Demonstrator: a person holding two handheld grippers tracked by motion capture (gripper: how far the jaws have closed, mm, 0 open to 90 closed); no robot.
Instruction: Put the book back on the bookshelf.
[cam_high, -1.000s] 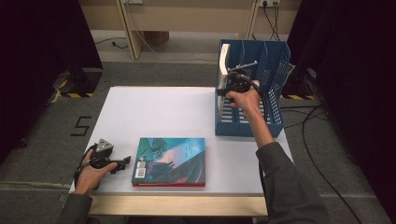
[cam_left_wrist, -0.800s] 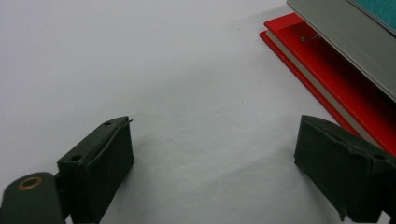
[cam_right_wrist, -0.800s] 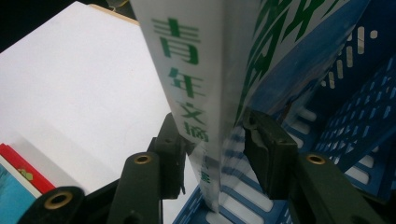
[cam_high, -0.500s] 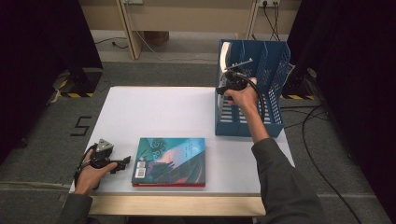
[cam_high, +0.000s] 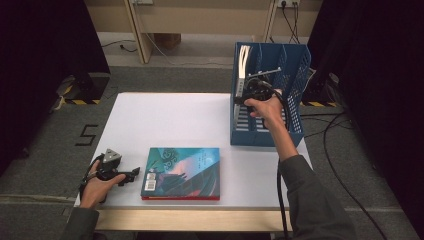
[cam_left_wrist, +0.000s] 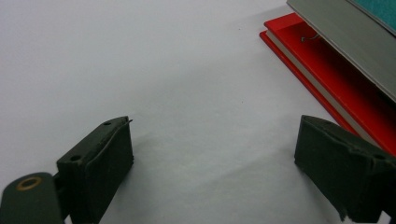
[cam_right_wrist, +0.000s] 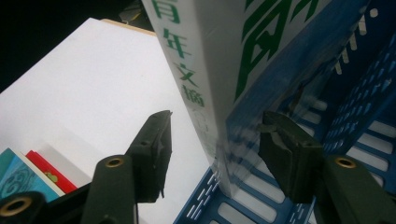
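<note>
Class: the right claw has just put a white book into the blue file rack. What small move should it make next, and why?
Probably draw the right claw straight back from the white book. Its jaws have just been opening and stand clear of the book on both sides, which already stands in the blue file rack. Another book lies flat on the table.

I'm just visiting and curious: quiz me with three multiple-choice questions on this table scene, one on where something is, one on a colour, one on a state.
1. Where does the white book stand?
A. in the blue file rack
B. flat at the table's middle
C. on the floor

2. What colour is the lower book of the stack?
A. yellow
B. red
C. black

3. How are the right gripper jaws?
A. clamped on a pen
B. fully shut on nothing
C. apart, either side of the white book

Answers: 1 A, its foot sits inside the rack; 2 B, red cover in the left gripper view; 3 C, gaps show beside both pads, which have just been opening.
</note>
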